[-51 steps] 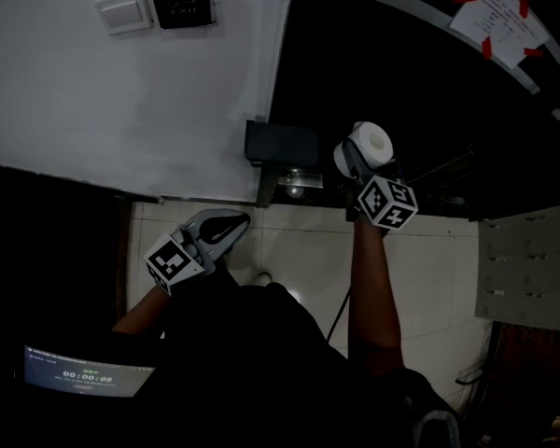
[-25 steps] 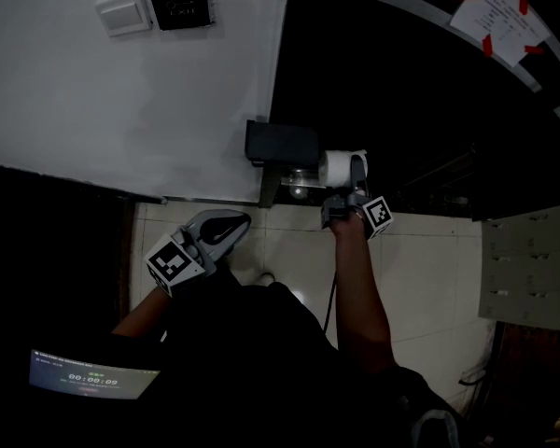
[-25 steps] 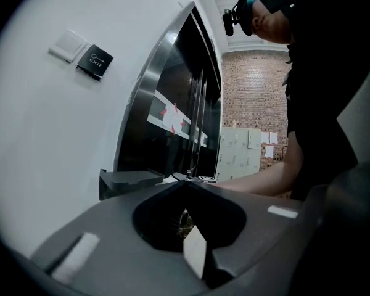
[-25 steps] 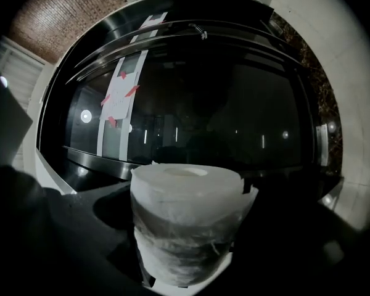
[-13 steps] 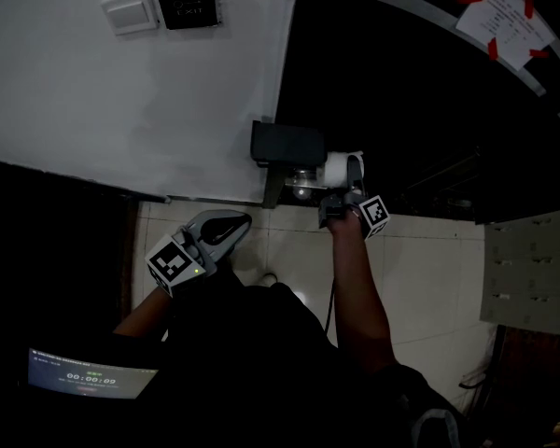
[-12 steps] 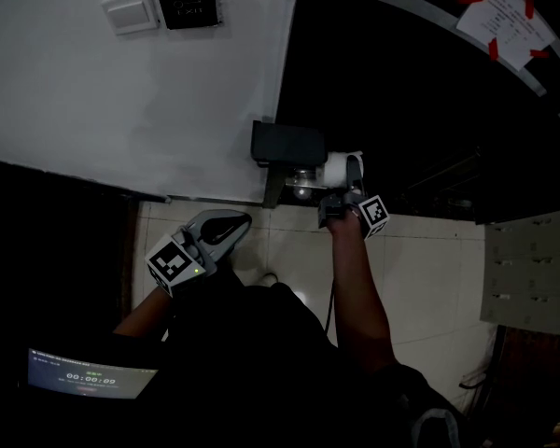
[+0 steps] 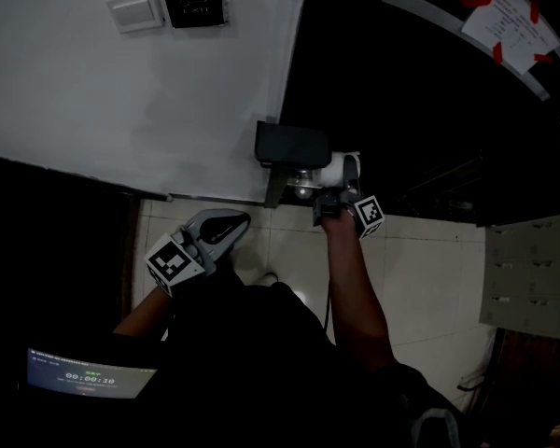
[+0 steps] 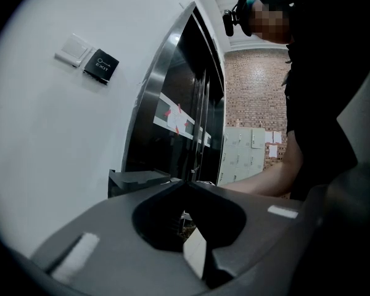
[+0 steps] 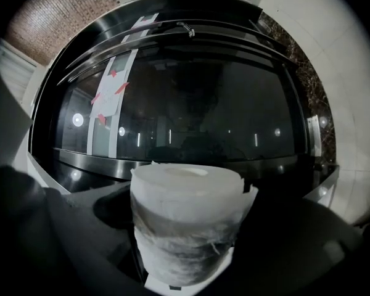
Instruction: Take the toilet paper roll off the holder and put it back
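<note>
At your far left, low in the head view, a lit screen (image 7: 89, 377) glows in the dark. Your left gripper (image 7: 226, 226) hangs above the pale floor tiles (image 7: 420, 269), well apart from the holder. Its own view shows its jaws pressed together with nothing between them. Above it on the white wall (image 7: 93, 101) sit a light switch (image 7: 137, 9) and, just beside that, a black exit panel (image 7: 196, 3).

Moving right, the black holder (image 7: 292, 144) juts from the wall's edge where the dark glass door (image 7: 401, 91) begins, with a metal fitting (image 7: 304, 177) below it. The toilet paper roll (image 7: 339, 167) lies just right of the holder, against that fitting; you cannot tell from here whether it is seated on it. Your right gripper (image 7: 340, 189) reaches up to it from below, your arm (image 7: 350, 287) stretched out. In the right gripper view the jaws are clamped on the roll's two sides, the roll standing upright between them.

Further right, a paper notice (image 7: 507, 21) is fixed to the glass with red tape, and pale lockers (image 7: 532, 278) fill the right edge.
</note>
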The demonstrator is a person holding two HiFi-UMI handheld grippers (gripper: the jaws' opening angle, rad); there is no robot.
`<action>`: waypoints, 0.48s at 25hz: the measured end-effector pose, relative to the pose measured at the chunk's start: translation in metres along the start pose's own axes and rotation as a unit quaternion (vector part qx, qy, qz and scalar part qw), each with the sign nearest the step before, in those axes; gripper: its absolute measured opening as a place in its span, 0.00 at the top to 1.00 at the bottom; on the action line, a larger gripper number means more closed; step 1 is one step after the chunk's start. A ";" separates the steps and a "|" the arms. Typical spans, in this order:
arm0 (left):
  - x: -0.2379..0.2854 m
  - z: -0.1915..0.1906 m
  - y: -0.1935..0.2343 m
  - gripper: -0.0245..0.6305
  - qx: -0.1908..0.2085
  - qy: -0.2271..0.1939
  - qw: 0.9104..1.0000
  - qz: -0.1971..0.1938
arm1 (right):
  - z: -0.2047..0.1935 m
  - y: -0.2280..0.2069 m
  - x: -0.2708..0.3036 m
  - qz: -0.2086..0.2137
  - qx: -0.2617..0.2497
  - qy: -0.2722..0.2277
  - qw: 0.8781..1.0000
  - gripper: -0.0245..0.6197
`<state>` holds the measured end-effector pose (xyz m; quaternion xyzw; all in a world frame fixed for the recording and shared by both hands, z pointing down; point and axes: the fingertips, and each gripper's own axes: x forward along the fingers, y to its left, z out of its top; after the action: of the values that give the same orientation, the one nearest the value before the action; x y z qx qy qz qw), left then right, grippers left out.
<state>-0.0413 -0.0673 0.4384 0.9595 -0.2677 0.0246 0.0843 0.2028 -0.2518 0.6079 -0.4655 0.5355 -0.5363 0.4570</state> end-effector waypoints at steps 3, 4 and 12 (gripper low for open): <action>-0.001 0.002 0.000 0.96 -0.006 0.003 1.000 0.000 | -0.006 0.002 0.001 0.003 0.005 0.006 1.000 0.25; -0.001 0.001 0.000 0.96 -0.005 0.002 1.000 0.000 | -0.009 0.004 0.002 0.002 0.003 0.008 1.000 0.25; -0.001 -0.001 0.000 0.96 -0.005 0.003 1.000 0.001 | -0.043 0.002 0.006 0.003 0.008 0.036 0.999 0.25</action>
<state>-0.0417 -0.0664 0.4388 0.9587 -0.2685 0.0263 0.0904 0.1590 -0.2510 0.6059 -0.4412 0.5483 -0.5556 0.4427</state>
